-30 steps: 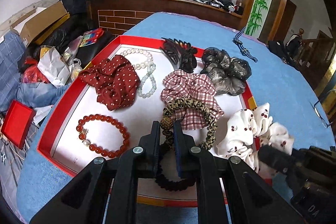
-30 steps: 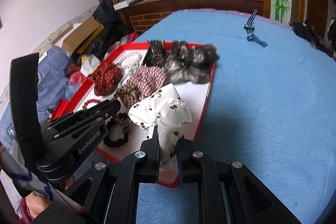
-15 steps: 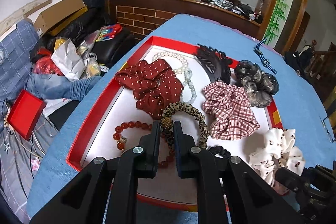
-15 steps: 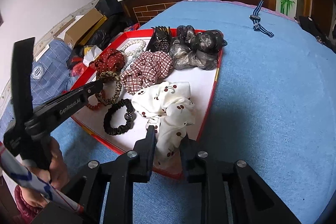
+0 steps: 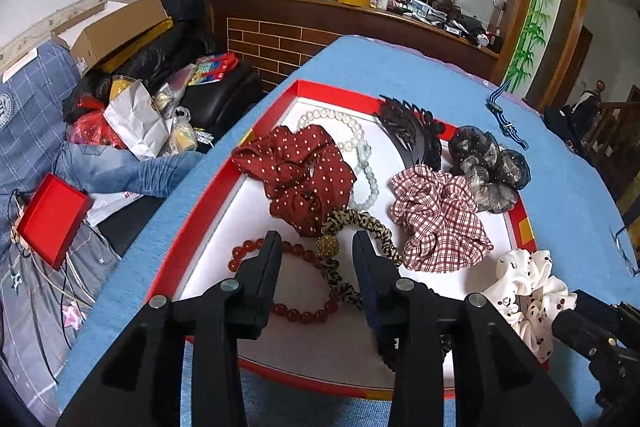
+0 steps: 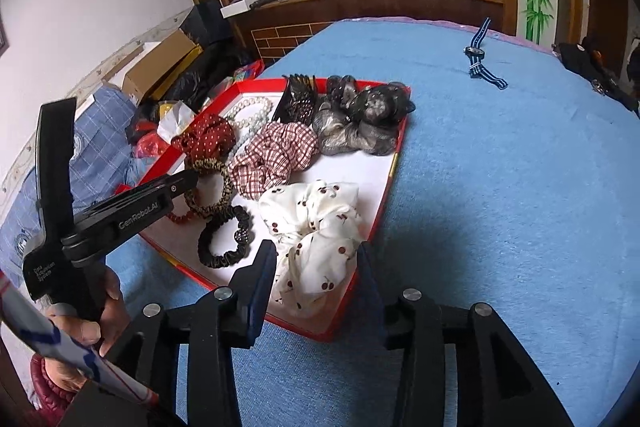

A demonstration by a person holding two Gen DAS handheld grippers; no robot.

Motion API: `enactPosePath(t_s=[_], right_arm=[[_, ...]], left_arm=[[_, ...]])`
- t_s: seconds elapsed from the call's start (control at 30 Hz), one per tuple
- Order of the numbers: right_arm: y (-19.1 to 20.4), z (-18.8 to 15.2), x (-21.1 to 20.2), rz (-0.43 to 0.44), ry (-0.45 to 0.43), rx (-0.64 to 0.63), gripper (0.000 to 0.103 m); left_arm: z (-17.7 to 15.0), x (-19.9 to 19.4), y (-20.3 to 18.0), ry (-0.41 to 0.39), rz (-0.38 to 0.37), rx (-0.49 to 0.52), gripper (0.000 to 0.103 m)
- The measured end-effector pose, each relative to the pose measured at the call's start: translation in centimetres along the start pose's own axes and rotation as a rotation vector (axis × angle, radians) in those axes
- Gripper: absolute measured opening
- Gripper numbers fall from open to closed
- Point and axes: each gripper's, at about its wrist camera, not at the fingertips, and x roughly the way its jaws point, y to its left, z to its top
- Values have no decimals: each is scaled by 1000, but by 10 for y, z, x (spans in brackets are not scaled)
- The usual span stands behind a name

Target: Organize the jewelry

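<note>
A red-rimmed white tray (image 5: 256, 131) on the blue table holds the hair pieces. My left gripper (image 5: 318, 241) hovers over its near part with jaws opening. The leopard hair tie (image 5: 360, 223) with its gold ball lies loose between the fingers, across a red bead bracelet (image 5: 304, 313). My right gripper (image 6: 316, 249) is at the tray's (image 6: 384, 203) near right corner, jaws opening too. The white cherry scrunchie (image 6: 316, 227) rests there between its fingers, unpressed. A black hair tie (image 6: 224, 239) lies to its left.
Further back in the tray lie a dark red dotted scrunchie (image 5: 300, 171), pearls (image 5: 360, 155), a black claw clip (image 5: 412, 135), a plaid scrunchie (image 5: 436, 219) and a dark sheer scrunchie (image 5: 488, 167). A striped watch (image 6: 480, 59) lies on the table beyond. Clutter sits off the left edge.
Both grippers went from shut to apart. The left one carried the leopard tie leftward onto the bead bracelet and released it. The right one let go of the white scrunchie.
</note>
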Motion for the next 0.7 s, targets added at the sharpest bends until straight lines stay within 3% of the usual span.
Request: enactPosePath(t_s=[0.2,0.33,0.43,0.7], right_arm=[[-7,3,-9,5,-24,23,46],[-12,3,-15,1,-38,38,47],[-14,2,-19,-2,-48,41,50],[-20,-7,-32,-47,-88,40,65]], left_arm=[[3,-14,-4,-31,5,2,42],[2,-27,-12,-68,23,22,55],[-4,-36,-20,-94,45,34,75],[-26,-48,-38,-118,89,72,87]])
